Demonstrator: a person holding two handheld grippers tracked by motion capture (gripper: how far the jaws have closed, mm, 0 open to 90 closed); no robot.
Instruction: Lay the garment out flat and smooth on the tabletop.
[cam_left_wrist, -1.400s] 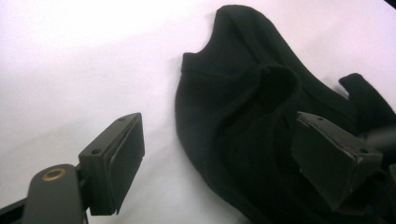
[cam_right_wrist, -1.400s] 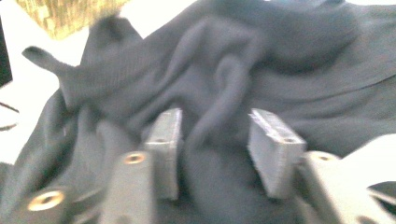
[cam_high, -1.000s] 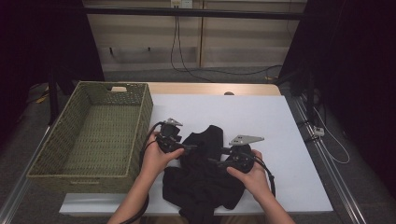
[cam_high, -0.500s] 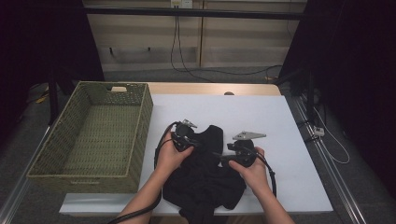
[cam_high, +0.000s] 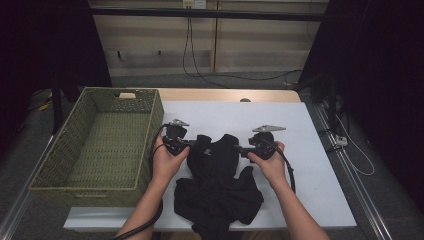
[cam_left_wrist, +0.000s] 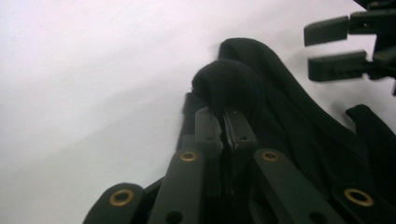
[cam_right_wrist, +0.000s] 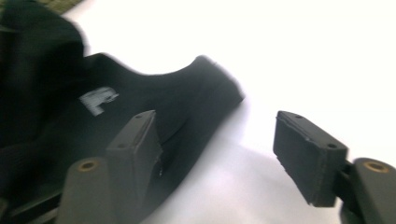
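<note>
Left gripper (cam_left_wrist: 224, 122): the fingers (cam_left_wrist: 208, 128) are clamped together on a bunched fold of the black garment (cam_left_wrist: 289, 126), at its upper left edge. In the left gripper view the cloth bulges out as a rounded lump just beyond the finger tips. The fingers have just been closing, and the fabric is now pinched between them.

Right gripper (cam_right_wrist: 224, 144): the fingers (cam_right_wrist: 308, 154) stand apart, with a clear gap between them. They have just been closing somewhat. In the right gripper view one finger (cam_right_wrist: 135, 140) lies over the edge of the garment (cam_right_wrist: 154, 93), which carries a small white label (cam_right_wrist: 99, 99); the other finger is above the bare white desk (cam_right_wrist: 303, 56). No cloth is pressed between the pads. The picture is blurred, so contact of the one finger with the fabric cannot be confirmed.

Hand pose, high view: the left hand (cam_high: 169, 156) holds the left gripper (cam_high: 196, 143) roughly level, pointing toward the right gripper (cam_high: 241, 148). The right hand (cam_high: 270, 161) holds its gripper pointing inward toward the left one. Both forearms enter from the near edge of the desk (cam_high: 310, 125).

Garment position: the black garment (cam_high: 220, 185) lies crumpled on the white desk between the two hands, its lower part hanging over the near edge. A green woven basket (cam_high: 65, 150) stands just beside the left hand, at the left edge of the desk.
</note>
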